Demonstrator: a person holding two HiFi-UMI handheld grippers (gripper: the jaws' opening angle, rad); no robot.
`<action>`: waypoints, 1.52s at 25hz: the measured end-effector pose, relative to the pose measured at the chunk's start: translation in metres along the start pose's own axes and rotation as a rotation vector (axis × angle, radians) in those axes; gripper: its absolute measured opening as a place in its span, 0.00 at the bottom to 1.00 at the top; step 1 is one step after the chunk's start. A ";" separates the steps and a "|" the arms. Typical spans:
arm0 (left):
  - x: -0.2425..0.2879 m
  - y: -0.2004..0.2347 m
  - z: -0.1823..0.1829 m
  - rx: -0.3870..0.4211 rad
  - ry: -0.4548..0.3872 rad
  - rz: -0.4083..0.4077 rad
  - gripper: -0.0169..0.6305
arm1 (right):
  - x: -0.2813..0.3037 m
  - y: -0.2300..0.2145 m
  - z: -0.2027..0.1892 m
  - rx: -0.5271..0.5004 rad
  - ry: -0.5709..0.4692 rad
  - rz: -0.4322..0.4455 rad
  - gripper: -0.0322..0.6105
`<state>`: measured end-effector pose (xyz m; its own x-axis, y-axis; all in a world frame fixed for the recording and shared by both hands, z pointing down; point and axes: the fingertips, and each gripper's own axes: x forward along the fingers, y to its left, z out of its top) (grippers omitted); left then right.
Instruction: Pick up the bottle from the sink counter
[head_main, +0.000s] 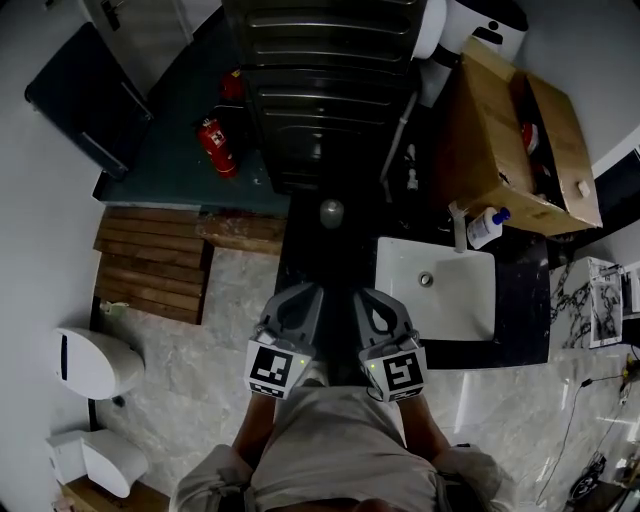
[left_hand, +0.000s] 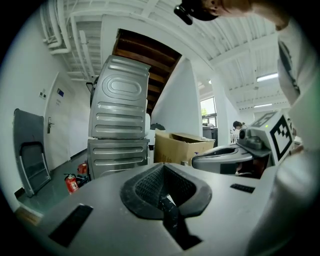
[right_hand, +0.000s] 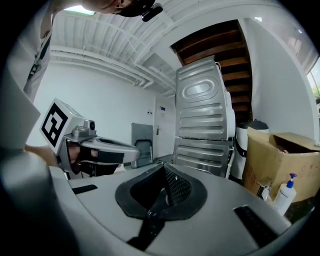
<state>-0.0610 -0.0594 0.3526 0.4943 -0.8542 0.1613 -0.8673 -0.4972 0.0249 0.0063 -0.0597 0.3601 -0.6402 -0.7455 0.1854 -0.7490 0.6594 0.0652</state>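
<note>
Progress: not started, by the look of it. The bottle (head_main: 487, 227) is untouched, so the reach, the opening of the jaws, the grasp and the lift all appear to remain.
Bottle position: upright at the far edge of the sink counter (head_main: 522, 300), at the basin's (head_main: 460, 305) far right corner. It stands just beside the faucet (head_main: 458, 226) and near the cardboard box (head_main: 500, 140).
Left gripper (head_main: 303, 292): fingers pressed together with nothing between them; held beside the counter's near left corner, well apart from the bottle.
Right gripper (head_main: 376, 297): fingers likewise pressed together and empty, over the near edge.
Bottle: smooth white plastic, cylindrical, with a blue pump head.
Basin: glossy white, rectangular.
Counter: dark and smooth.
Box: brown corrugated card, flaps open.
Gripper shells: matte grey, with black textured pads.
</note>
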 end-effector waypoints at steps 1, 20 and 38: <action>0.005 0.000 -0.001 0.000 0.006 0.003 0.03 | 0.003 -0.004 -0.001 0.006 0.001 0.005 0.04; 0.085 0.019 -0.056 -0.015 0.109 0.042 0.03 | 0.052 -0.053 -0.050 0.062 0.077 0.098 0.04; 0.132 0.053 -0.118 -0.019 0.221 -0.005 0.03 | 0.096 -0.063 -0.103 0.076 0.162 0.067 0.04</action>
<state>-0.0486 -0.1807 0.4919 0.4759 -0.7961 0.3737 -0.8667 -0.4969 0.0451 0.0093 -0.1629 0.4746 -0.6580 -0.6707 0.3423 -0.7201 0.6934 -0.0257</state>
